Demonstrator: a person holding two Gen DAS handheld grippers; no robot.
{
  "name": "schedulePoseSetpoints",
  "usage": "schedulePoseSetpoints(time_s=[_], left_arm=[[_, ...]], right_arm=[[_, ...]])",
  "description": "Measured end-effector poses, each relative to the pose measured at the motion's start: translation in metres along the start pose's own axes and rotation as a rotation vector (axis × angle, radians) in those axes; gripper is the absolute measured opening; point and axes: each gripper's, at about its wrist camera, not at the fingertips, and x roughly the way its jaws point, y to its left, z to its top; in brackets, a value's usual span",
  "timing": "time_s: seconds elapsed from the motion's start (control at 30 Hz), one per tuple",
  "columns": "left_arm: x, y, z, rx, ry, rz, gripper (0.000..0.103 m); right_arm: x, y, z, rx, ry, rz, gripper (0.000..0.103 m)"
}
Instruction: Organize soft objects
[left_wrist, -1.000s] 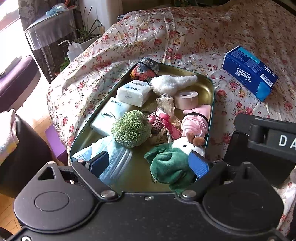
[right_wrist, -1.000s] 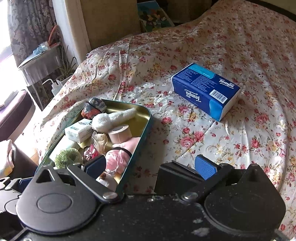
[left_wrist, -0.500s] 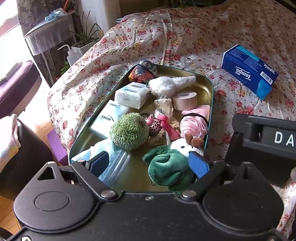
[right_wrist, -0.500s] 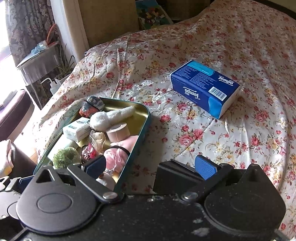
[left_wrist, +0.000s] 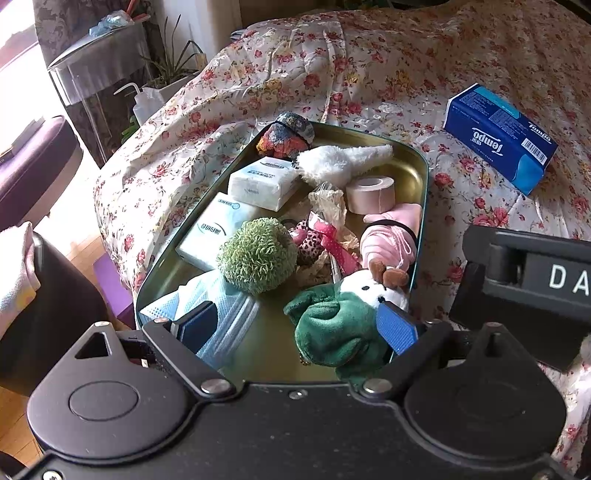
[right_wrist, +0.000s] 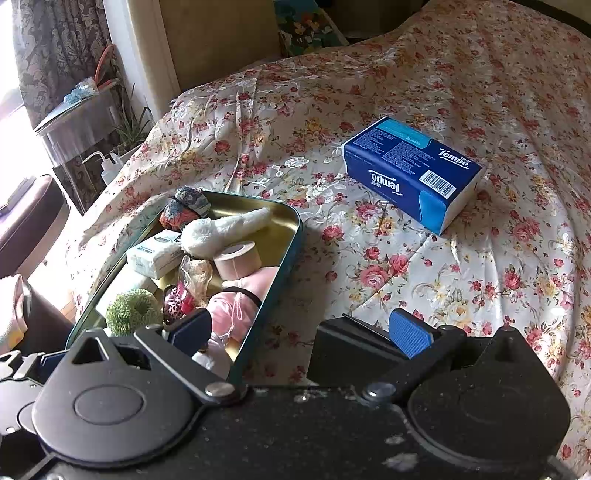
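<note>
From the left wrist camera, the left gripper (left_wrist: 297, 326) hangs over the near end of the metal tray (left_wrist: 410, 168) with its jaws spread wide and nothing between them. One blue pad (left_wrist: 397, 326) sits against the green plush toy (left_wrist: 332, 332), though whether it truly touches cannot be told; the other finger lies over a pale blue face mask (left_wrist: 225, 317). Further up the tray are a green fuzzy ball (left_wrist: 256, 254), a pink cloth bundle (left_wrist: 388, 242), two white tissue packs (left_wrist: 258, 182), a roll of beige tape (left_wrist: 371, 188) and a white plush piece (left_wrist: 340, 160). The tray's long axis runs away from the camera, tipping to the right. A blue Tempo tissue pack (left_wrist: 498, 134) lies on the floral bedspread (left_wrist: 369, 66), well apart from the tray on its right.

From the right wrist camera, the right gripper (right_wrist: 299, 330) is also wide open and empty, held over the bedspread just beside the tray's right rim (right_wrist: 280, 273). The Tempo pack (right_wrist: 410, 171) lies flat ahead of it, long axis running from upper left to lower right, its barcode end toward the right.
</note>
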Motion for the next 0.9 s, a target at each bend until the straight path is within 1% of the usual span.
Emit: schedulePoseSetpoints(time_s=[0.9], left_arm=[[0.0024, 0.0017, -0.0004, -0.014, 0.010, 0.006, 0.091]], right_arm=[[0.0004, -0.0005, -0.0008, -0.001, 0.004, 0.006, 0.103]])
